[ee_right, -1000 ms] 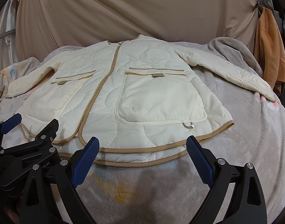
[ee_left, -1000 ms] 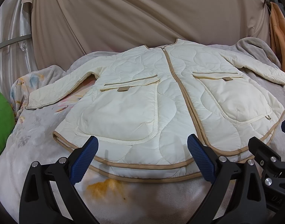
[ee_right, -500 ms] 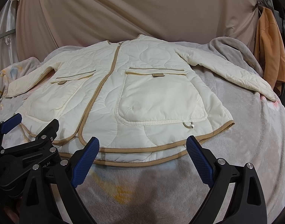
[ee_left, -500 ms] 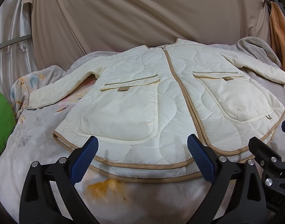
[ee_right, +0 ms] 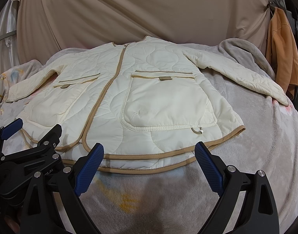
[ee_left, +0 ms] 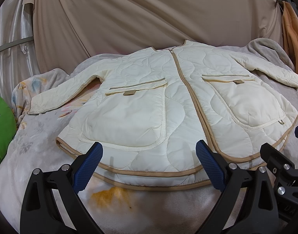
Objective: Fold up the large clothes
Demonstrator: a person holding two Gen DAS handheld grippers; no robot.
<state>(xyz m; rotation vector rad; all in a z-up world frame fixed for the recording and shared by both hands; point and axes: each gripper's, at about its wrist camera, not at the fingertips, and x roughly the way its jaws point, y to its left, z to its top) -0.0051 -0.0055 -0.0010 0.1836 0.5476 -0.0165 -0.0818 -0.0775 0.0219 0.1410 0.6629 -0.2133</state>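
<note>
Jacket (ee_left: 168, 105), cream quilted, flat and face up on a grey blanket (ee_right: 266, 146); collar far, hem near, sleeves spread sideways. Left gripper (ee_left: 149, 165) and right gripper (ee_right: 149, 165) hover at the hem, jaws wide apart, empty. Green cushion (ee_left: 1, 128) left; orange garment (ee_right: 283, 48) hanging right.
</note>
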